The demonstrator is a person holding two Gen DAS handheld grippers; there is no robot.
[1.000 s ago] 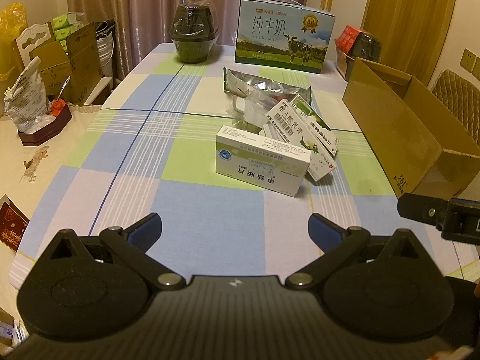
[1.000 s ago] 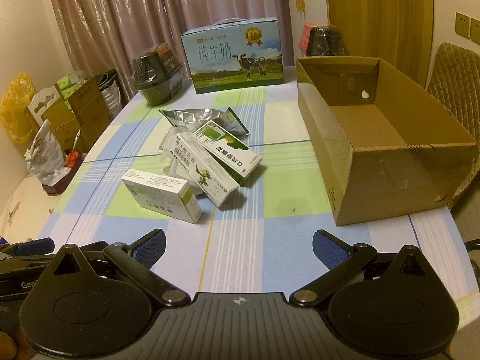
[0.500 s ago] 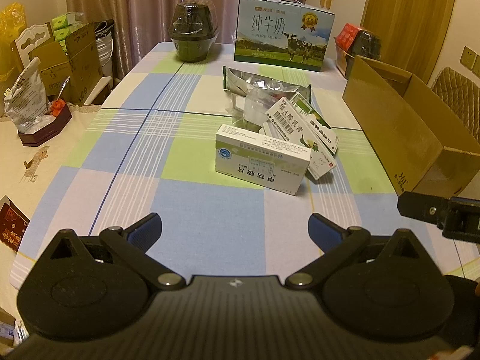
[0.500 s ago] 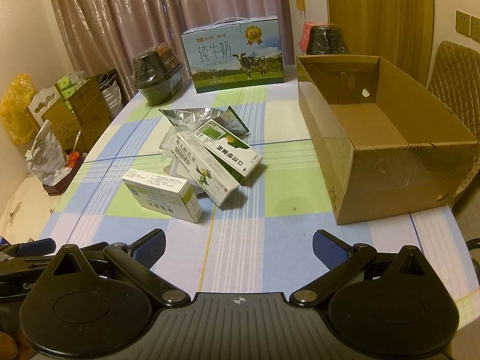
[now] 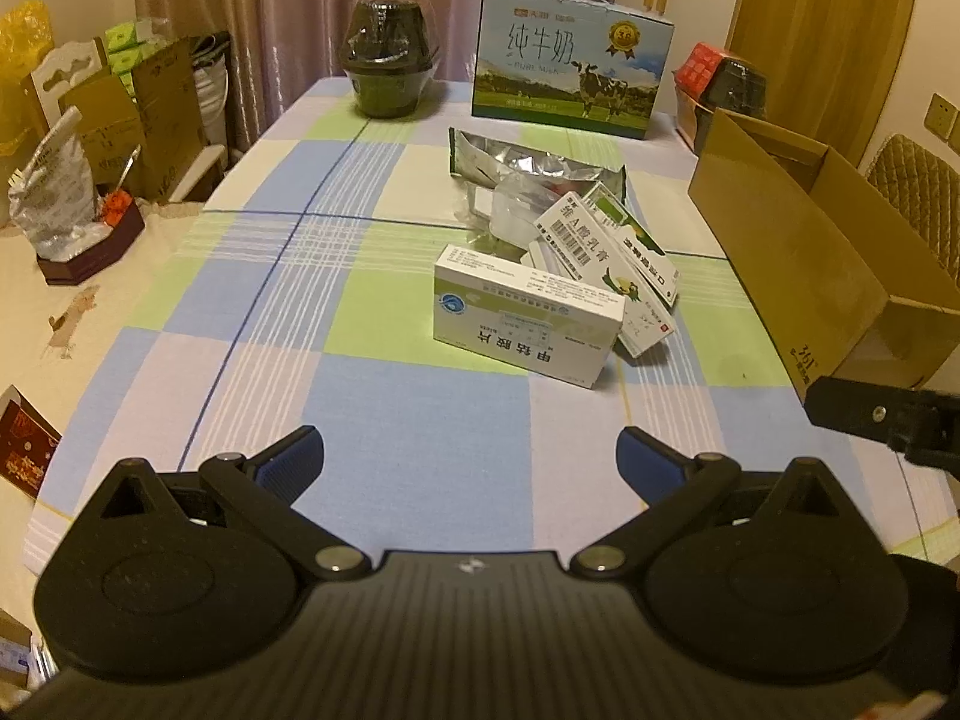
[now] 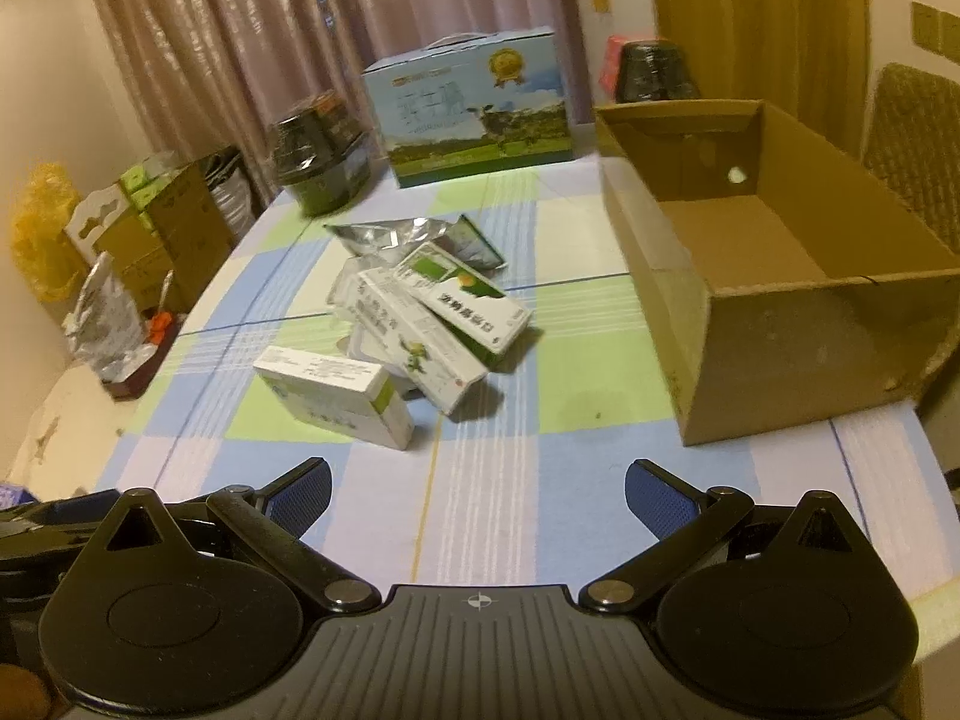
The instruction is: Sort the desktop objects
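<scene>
Left wrist view: left gripper (image 5: 470,456) wide open, empty, over checked tablecloth (image 5: 252,324); white medicine box (image 5: 528,315) dead ahead, long axis left-right. Cardboard box (image 5: 798,252) interior hidden here.

Right wrist view: right gripper (image 6: 478,495) wide open, empty; cardboard box (image 6: 774,324) interior visible, empty; medicine box (image 6: 336,396) ahead-left, angled.

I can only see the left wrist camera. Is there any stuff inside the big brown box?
Observer: No. The right wrist view looks down into the cardboard box and shows only its bare floor.
Operator: Does it have a hole anywhere?
Observer: Yes, there is a small round hole in its far wall.
Operator: Are the other tongs open?
Observer: Yes, the right tongs are wide open and hold nothing.
</scene>
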